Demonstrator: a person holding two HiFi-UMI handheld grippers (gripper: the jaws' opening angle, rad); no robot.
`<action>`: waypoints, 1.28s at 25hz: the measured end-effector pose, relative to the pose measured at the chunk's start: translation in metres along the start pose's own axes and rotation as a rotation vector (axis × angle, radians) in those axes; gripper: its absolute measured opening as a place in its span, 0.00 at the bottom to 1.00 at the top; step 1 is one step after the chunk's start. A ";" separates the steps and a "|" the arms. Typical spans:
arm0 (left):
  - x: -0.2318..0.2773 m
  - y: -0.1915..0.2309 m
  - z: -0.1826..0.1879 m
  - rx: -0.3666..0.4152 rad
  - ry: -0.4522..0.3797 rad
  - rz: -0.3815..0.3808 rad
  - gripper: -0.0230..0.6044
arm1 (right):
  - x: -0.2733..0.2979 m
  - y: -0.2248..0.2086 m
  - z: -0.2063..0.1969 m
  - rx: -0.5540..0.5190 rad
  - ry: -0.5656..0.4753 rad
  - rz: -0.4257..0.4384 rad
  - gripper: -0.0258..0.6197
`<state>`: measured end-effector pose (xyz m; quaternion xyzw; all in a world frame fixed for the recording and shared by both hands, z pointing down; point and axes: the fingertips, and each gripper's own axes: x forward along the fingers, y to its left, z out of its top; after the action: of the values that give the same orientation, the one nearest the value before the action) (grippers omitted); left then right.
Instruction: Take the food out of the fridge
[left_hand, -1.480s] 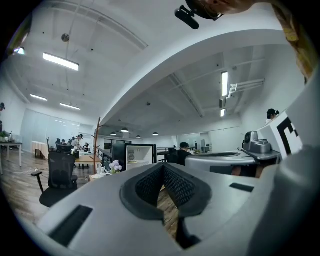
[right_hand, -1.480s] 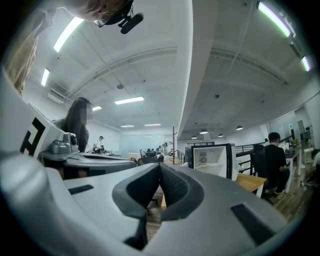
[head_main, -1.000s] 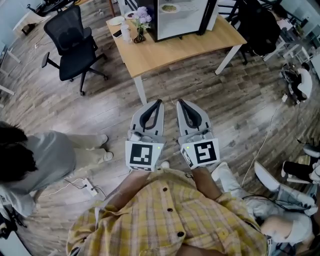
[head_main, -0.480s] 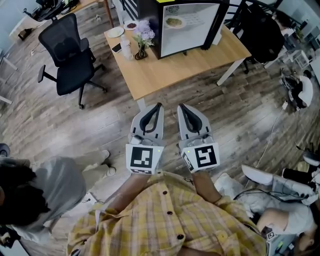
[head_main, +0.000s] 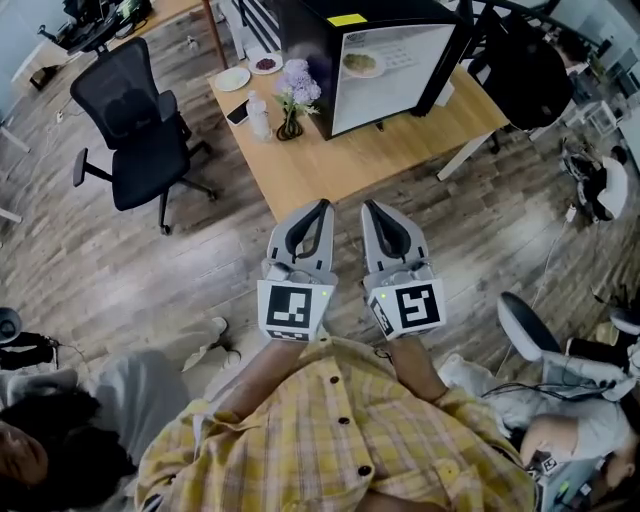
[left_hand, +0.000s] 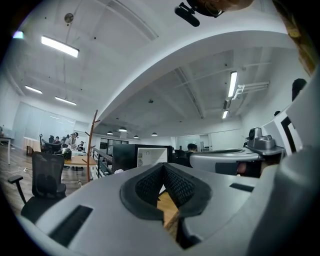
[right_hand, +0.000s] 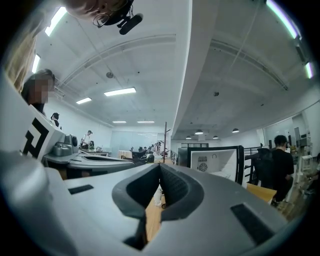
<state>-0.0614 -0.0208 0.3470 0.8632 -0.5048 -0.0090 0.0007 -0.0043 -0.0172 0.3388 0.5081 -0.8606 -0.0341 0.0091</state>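
A small black fridge (head_main: 385, 65) with a glass door stands on a wooden table (head_main: 330, 160) ahead of me. A plate of food (head_main: 362, 63) shows behind the glass. My left gripper (head_main: 322, 206) and right gripper (head_main: 368, 207) are held side by side, level, just short of the table's near edge. Both are shut with nothing between the pads. The fridge (left_hand: 145, 157) sits beyond the closed left gripper (left_hand: 163, 165) in the left gripper view. In the right gripper view the fridge (right_hand: 212, 162) stands to the right of the closed right gripper (right_hand: 160, 166).
On the table's left end are a vase of purple flowers (head_main: 293, 95), a bottle (head_main: 259, 115), a phone (head_main: 238, 111) and two small plates (head_main: 232, 78). A black office chair (head_main: 135, 120) stands left of the table. One person crouches at lower left (head_main: 60, 450); another sits at right (head_main: 565, 375).
Both grippers have advanced together toward the table, still shut. The table and fridge now sit lower and larger in the head view, and the person at left has slid toward the bottom corner.
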 end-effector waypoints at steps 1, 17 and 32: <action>0.004 0.004 0.000 -0.002 0.000 -0.003 0.05 | 0.006 -0.001 0.001 -0.002 0.002 -0.003 0.05; 0.027 0.041 -0.008 -0.063 0.006 -0.033 0.05 | 0.046 -0.003 -0.008 -0.017 0.059 -0.045 0.05; 0.103 0.070 -0.011 -0.026 -0.005 -0.008 0.05 | 0.115 -0.055 -0.018 -0.010 0.035 -0.016 0.05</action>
<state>-0.0720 -0.1454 0.3576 0.8650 -0.5013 -0.0175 0.0106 -0.0110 -0.1454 0.3505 0.5155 -0.8560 -0.0294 0.0265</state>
